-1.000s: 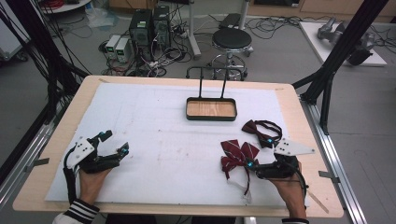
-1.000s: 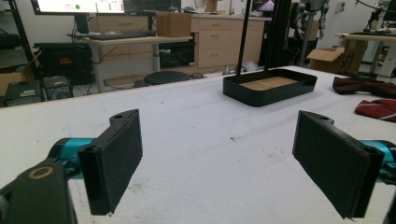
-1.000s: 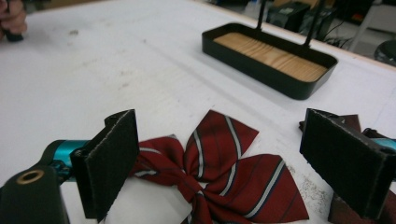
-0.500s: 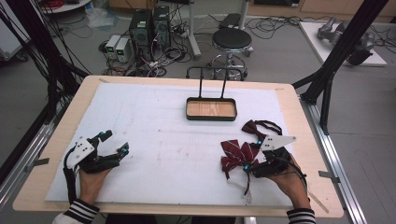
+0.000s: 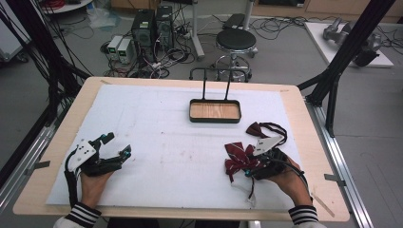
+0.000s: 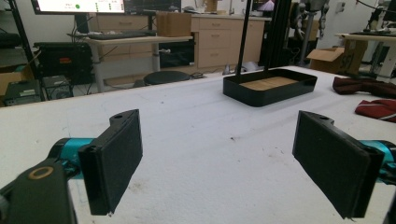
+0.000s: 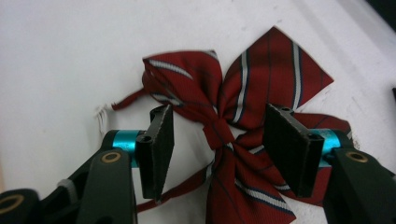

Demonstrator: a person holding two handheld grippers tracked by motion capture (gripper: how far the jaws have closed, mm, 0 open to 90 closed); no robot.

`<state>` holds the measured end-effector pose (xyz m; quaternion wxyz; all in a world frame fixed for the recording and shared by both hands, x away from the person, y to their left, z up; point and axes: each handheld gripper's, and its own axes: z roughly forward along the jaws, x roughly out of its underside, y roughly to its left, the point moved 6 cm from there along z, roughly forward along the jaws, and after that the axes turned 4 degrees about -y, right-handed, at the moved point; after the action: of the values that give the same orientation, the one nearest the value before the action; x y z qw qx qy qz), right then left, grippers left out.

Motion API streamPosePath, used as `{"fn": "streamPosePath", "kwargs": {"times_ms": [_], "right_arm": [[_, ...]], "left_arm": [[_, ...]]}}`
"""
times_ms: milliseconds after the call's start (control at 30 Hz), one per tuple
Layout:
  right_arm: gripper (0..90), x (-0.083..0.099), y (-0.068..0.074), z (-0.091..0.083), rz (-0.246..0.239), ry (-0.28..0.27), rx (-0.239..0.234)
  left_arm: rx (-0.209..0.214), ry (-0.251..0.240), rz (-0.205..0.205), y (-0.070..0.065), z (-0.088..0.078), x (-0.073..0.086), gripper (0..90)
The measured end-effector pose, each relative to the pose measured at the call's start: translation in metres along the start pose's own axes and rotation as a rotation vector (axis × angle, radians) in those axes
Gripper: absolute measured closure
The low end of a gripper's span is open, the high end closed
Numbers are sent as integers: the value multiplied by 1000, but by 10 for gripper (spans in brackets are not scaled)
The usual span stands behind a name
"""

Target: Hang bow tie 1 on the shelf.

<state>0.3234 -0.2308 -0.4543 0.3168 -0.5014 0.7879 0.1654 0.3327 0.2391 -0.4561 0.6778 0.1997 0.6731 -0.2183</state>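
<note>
Right tongs (image 7: pixel 217 144) open over red striped bow tie (image 7: pixel 243 116)

Dark red bow tie (image 5: pixel 239 157) with white and navy stripes, flat on the white mat near its right front corner, loops fanned out from a central knot (image 7: pixel 219 132), thin strap trailing toward the front edge. Second bow tie (image 5: pixel 260 129), same dark red with a black strap loop, just behind it, close to the right edge. Black tray (image 5: pixel 215 118) with wooden floor and tall wire handle, upright near the rear edge at centre.
</note>
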Motion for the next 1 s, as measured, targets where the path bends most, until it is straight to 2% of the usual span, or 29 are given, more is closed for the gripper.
{"fn": "streamPosePath", "kwargs": {"times_ms": [200, 300, 333, 533, 633, 800, 933, 1000], "right_arm": [[513, 4, -1, 3, -14, 47, 2], [542, 5, -1, 5, 2, 81, 4], [543, 5, -3, 6, -14, 83, 11], [592, 4, -4, 9, -19, 122, -5], [617, 4, -3, 12, -29, 158, -14], [725, 5, -4, 15, -47, 201, 0], [764, 6, -3, 14, -36, 211, 12], [766, 5, -2, 14, -53, 217, 21]], "left_arm": [[-1, 0, -2, 0, 0, 0, 163], [-1, 1, -2, 0, 0, 0, 163], [-1, 0, -2, 0, 0, 0, 163], [-1, 1, -2, 0, 0, 0, 163], [-3, 1, -1, 0, 0, 0, 163], [-4, 3, -2, 0, 0, 0, 163], [-4, 4, -2, 0, 0, 0, 163], [-3, 4, 0, 0, 0, 0, 163]]}}
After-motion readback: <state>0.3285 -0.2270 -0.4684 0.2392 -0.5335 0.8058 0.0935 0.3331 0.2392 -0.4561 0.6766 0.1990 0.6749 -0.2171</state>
